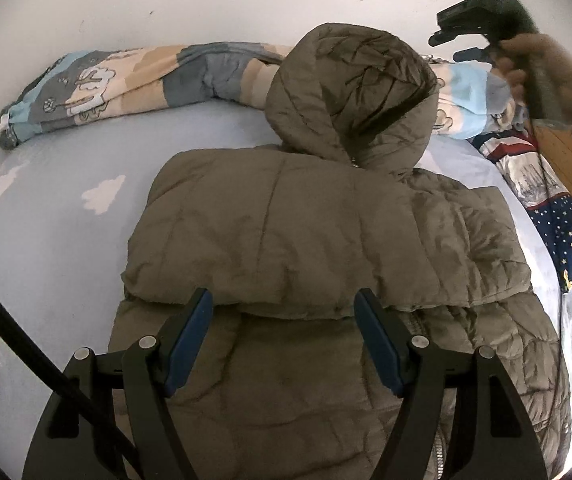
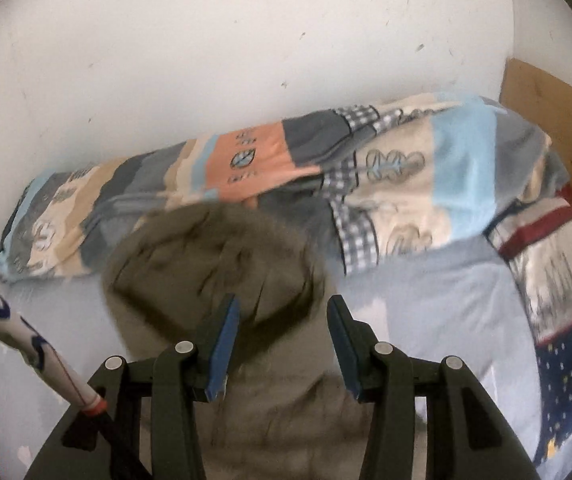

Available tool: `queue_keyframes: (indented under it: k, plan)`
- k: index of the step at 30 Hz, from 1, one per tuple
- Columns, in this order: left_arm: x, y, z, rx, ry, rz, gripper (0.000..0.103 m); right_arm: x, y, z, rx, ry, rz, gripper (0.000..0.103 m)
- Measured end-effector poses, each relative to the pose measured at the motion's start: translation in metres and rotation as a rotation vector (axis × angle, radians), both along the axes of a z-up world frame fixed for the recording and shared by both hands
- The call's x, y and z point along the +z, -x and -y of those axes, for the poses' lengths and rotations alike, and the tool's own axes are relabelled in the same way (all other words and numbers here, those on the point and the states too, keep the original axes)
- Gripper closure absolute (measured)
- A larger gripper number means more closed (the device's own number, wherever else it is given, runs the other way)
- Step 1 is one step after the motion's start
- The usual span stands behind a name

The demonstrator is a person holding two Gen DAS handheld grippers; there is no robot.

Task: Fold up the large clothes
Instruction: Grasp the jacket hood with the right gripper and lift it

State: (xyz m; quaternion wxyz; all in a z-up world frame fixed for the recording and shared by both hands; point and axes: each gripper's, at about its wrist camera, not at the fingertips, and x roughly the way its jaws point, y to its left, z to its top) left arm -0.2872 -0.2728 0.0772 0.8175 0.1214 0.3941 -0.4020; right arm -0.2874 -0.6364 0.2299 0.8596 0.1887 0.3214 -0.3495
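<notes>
- Your left gripper (image 1: 284, 300) has its jaws released, poised over the folded sleeves
- Your right gripper (image 2: 284, 308) has its jaws released, above the hood
- The jacket (image 1: 306, 240) lies flat on the bed sheet (image 1: 46, 220), hood toward the rolled quilt (image 1: 126, 80)

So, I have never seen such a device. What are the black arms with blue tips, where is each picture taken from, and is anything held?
They are hand-held tongs, one in each of a person's hands, each with a camera looking along its fingers. One picture looks along the left tongs, the other along the right tongs. An olive-brown padded hooded jacket, sleeves folded in, lies on a pale blue cloud-print bedsheet, with a rolled patchwork blanket behind it. Both tongs are open and hold nothing. The right-hand picture is blurred.
</notes>
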Motion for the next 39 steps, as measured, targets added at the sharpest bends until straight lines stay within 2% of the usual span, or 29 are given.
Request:
queue_keyframes:
  k: [8,11,12,13,14,17,23,28,31,33,36,39]
  plan:
    - [-0.011,-0.018,0.0,0.025,-0.005,-0.056,0.031,-0.033,-0.055,0.044,0.01,0.07,-0.117,0.053]
    - [-0.015,-0.019,0.002,0.019,-0.013,-0.063,0.031,-0.043,-0.06,0.057,0.008,0.074,-0.108,0.054]
    - [-0.015,-0.018,0.002,0.017,-0.012,-0.064,0.031,-0.046,-0.06,0.059,0.009,0.069,-0.104,0.058]
    - [-0.014,-0.018,0.002,0.015,-0.01,-0.064,0.031,-0.05,-0.059,0.059,0.012,0.073,-0.1,0.083]
    - [-0.014,-0.018,0.001,0.016,-0.009,-0.064,0.031,-0.052,-0.06,0.057,0.02,0.081,-0.109,0.094]
    - [-0.011,-0.017,-0.001,0.018,0.003,-0.068,0.031,-0.052,-0.052,0.042,0.026,0.14,-0.116,0.097]
    - [0.004,-0.012,-0.003,-0.002,0.053,-0.081,0.031,-0.032,-0.014,0.004,0.037,0.17,-0.052,0.098]
    - [0.024,-0.024,0.003,-0.065,0.135,-0.209,0.031,-0.02,0.009,-0.029,0.067,0.185,-0.039,0.098]
    - [0.045,-0.043,0.016,-0.068,0.178,-0.265,0.03,-0.02,0.017,-0.044,0.081,0.183,-0.035,0.098]
    - [0.062,-0.064,0.031,-0.087,0.228,-0.333,0.028,-0.019,0.023,-0.053,0.095,0.185,-0.031,0.098]
    - [0.078,-0.096,0.048,-0.06,0.301,-0.417,0.026,-0.019,0.033,-0.062,0.105,0.19,-0.022,0.098]
    - [0.082,-0.131,0.07,-0.027,0.379,-0.537,0.026,-0.018,0.044,-0.065,0.119,0.194,-0.018,0.098]
